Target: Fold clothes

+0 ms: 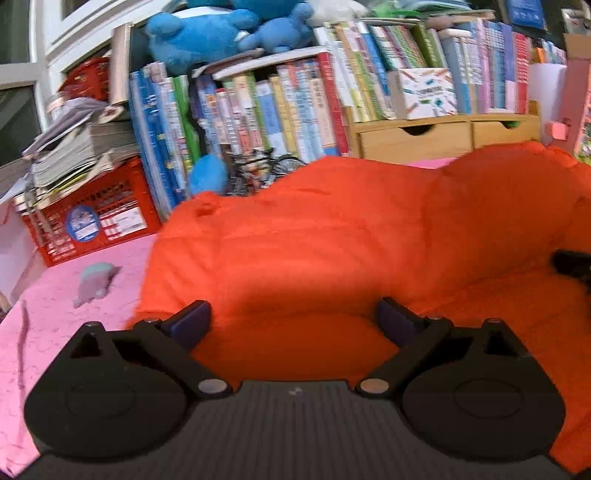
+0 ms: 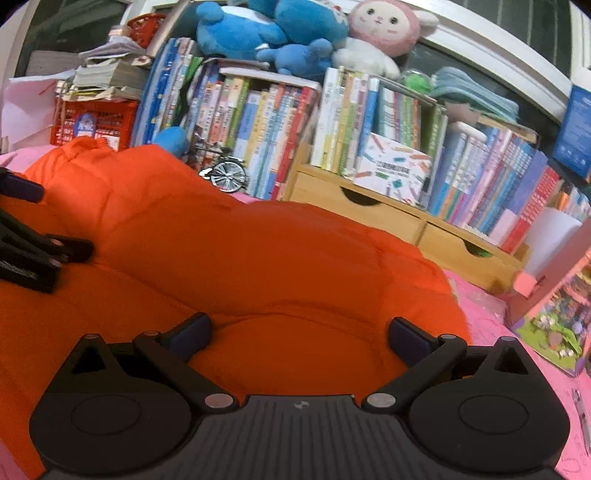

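Two wrist fisheyes, both low over the orange jacket (image 1: 332, 236), facing the bookshelf wall.

My left cam looks forward and slightly down along the left gripper (image 1: 293, 317), jacket right under its fingers, red crate (image 1: 85, 221) ahead-left. My right cam does the same along the right gripper (image 2: 301, 332), wooden drawers (image 2: 369, 210) ahead-right. Both views share the jacket, the books (image 1: 258, 107) and the blue plush (image 2: 258, 33); each catches the other gripper at its inner edge.

Ahead of the hand-held gripper: rows of books (image 2: 258, 122), blue plush toys (image 2: 266, 33), a red crate (image 1: 88, 218), wooden drawers (image 1: 443, 136).
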`<state>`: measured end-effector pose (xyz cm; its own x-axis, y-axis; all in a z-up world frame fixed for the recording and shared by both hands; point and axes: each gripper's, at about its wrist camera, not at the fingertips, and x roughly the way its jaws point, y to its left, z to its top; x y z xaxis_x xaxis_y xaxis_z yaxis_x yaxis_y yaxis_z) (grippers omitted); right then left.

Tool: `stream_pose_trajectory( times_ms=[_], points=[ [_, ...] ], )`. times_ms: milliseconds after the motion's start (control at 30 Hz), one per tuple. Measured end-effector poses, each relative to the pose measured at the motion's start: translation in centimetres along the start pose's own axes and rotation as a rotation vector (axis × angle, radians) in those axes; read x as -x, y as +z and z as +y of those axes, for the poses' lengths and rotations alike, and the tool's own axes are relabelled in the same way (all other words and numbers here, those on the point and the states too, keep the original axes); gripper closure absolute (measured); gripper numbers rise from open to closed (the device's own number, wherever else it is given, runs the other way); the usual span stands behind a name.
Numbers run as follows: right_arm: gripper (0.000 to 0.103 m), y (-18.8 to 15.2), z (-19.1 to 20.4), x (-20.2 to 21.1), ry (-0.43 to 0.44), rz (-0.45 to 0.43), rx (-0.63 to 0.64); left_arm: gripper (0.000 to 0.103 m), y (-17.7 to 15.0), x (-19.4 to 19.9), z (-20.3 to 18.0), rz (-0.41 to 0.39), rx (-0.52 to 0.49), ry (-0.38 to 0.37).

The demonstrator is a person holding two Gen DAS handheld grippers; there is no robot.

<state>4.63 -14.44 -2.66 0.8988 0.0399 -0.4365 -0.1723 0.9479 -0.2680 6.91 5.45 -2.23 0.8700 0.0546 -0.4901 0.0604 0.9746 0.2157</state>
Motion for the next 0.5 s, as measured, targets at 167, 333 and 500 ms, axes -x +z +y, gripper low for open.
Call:
stream_pose_trajectory(
  times_ms=[167, 333, 500],
  points=[
    [0.0, -0.9, -2.6, 0.4, -0.033, 0.018, -0.044, 0.0, -0.7, 0.4, 3.2, 0.011, 0.031, 0.064],
    [0.0, -1.9, -4.8, 0.8, -0.067, 0.037, -0.088, 0.0, -2.1, -0.1, 7.4, 0.068, 0.139, 0.137],
    [0.0, -2.9, -7.2, 0.9, -0.115, 0.065, -0.136, 0.0, -2.1, -0.2, 6.8, 0.078, 0.098, 0.156]
  ],
)
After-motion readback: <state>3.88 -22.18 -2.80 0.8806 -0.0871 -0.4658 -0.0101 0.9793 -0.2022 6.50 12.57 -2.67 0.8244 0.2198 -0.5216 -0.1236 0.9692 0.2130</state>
